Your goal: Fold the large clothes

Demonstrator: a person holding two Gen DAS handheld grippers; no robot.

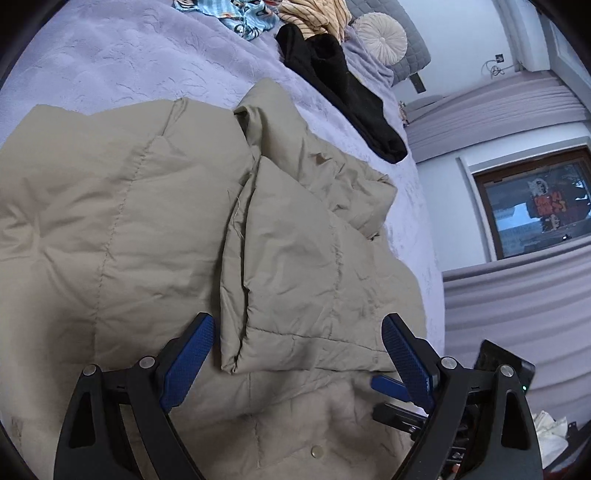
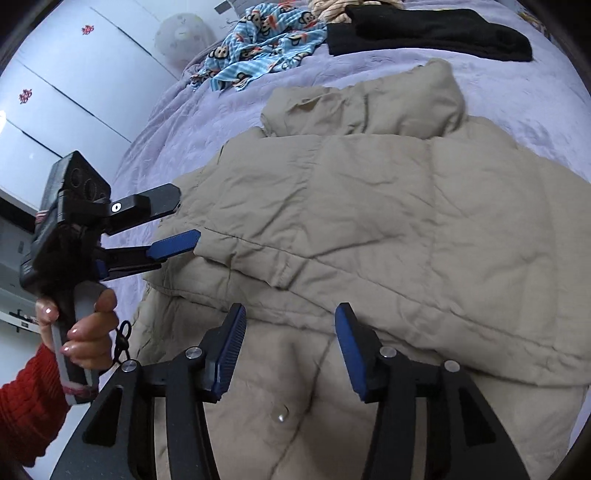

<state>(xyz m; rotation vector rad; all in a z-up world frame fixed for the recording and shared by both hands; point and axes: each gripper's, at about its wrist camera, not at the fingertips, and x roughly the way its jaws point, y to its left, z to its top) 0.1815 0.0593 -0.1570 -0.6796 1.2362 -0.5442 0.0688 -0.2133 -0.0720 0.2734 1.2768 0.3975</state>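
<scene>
A beige quilted puffer jacket (image 1: pixel 129 221) lies spread on my lilac plush bedspread (image 1: pixel 122 62), one sleeve (image 1: pixel 295 266) folded across its body. My left gripper (image 1: pixel 297 350) hovers above the sleeve's cuff, its blue-padded jaws spread wide with nothing between them. My right gripper (image 2: pixel 290 350) hangs over the jacket's lower front near a silver snap button (image 2: pixel 280 417), jaws partly parted; they seem clear of the fabric, though the angle makes this uncertain. My left hand (image 2: pixel 88 332), in a red knitted sleeve (image 2: pixel 26 402), grips the left handle. A black garment (image 2: pixel 428 33) and a blue monkey-print cloth (image 2: pixel 266 48) lie farther up the bed.
</scene>
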